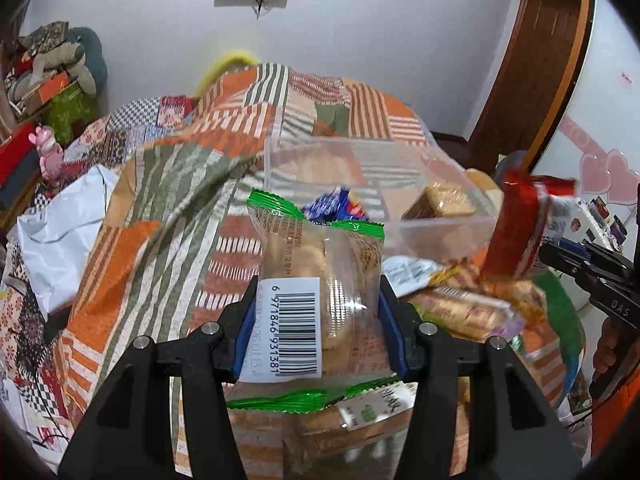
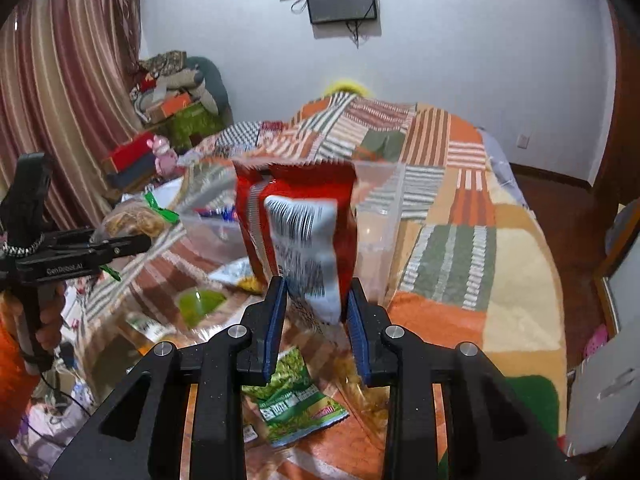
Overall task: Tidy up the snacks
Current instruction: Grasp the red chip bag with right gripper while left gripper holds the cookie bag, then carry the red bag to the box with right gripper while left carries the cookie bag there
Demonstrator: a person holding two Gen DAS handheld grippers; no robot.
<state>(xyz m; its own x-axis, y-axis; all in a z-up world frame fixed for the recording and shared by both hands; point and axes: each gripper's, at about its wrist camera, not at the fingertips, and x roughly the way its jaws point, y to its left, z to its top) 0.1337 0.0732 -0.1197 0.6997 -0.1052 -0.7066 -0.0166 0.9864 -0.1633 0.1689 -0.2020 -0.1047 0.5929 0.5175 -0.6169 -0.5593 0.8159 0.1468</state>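
Note:
My left gripper (image 1: 316,300) is shut on a clear green-edged pastry packet (image 1: 316,280) with a barcode label, held above the bed. My right gripper (image 2: 316,300) is shut on a red snack packet (image 2: 300,220), upright; it also shows at the right of the left wrist view (image 1: 516,228). A clear plastic box (image 1: 360,176) stands on the bed beyond both packets and holds a blue packet (image 1: 336,206) and a cracker packet (image 1: 440,202). The box also shows behind the red packet (image 2: 380,216). The left gripper and its pastry packet (image 2: 136,220) appear at the left of the right wrist view.
Loose snack packets lie on the patchwork quilt (image 1: 168,184) below the grippers, among them a green packet (image 2: 296,404) and a cracker pack (image 1: 460,312). A white bag (image 1: 64,236) lies at the left. Piled boxes and clothes (image 2: 172,92) stand by the curtain. A wooden door (image 1: 532,60) is at right.

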